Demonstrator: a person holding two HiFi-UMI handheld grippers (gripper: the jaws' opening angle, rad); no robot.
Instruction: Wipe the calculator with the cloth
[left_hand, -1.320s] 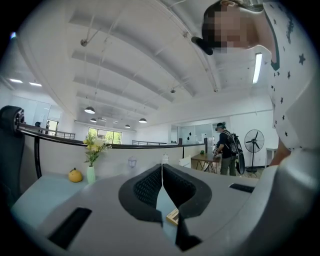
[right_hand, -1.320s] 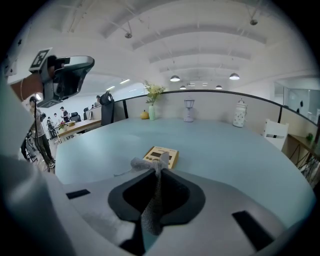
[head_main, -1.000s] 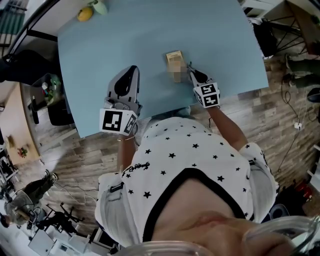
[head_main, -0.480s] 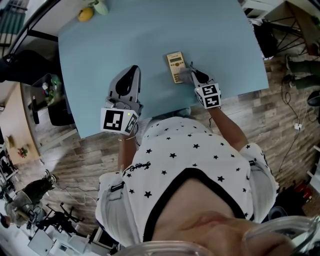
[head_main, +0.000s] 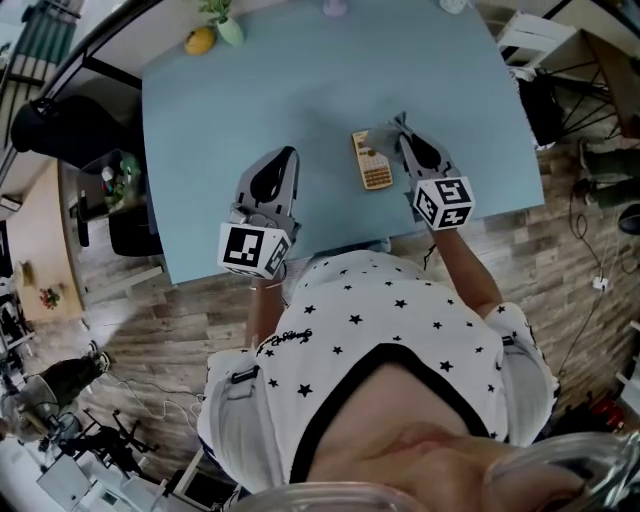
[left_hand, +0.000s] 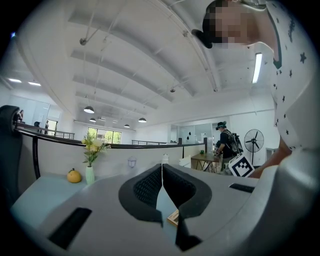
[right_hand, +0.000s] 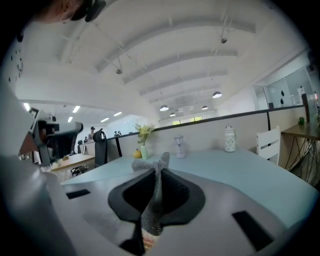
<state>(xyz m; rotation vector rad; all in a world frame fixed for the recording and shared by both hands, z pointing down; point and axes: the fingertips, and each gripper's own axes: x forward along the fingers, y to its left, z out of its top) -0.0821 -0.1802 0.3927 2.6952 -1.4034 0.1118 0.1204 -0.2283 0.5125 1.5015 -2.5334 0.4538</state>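
The tan calculator (head_main: 372, 160) lies flat on the light blue table (head_main: 250, 100), between my two grippers. My right gripper (head_main: 402, 124) stands just right of it, shut on a grey cloth (right_hand: 152, 202) that pokes out past the jaw tips (right_hand: 159, 167). A sliver of the calculator (right_hand: 148, 243) shows below the cloth in the right gripper view. My left gripper (head_main: 286, 154) rests to the calculator's left, apart from it, with its jaws shut (left_hand: 161, 168) on nothing. One corner of the calculator (left_hand: 173, 217) peeks through beneath them.
A yellow fruit (head_main: 200, 40) and a small vase with a plant (head_main: 228, 28) stand at the table's far left corner. A white lantern jar (right_hand: 229, 138) and a glass (right_hand: 179, 147) sit along the far edge. A black chair (head_main: 60, 125) is left of the table.
The right gripper with the cloth was on the calculator a second ago and now stands off it, to its right. The head view has shifted. The left gripper has held still.
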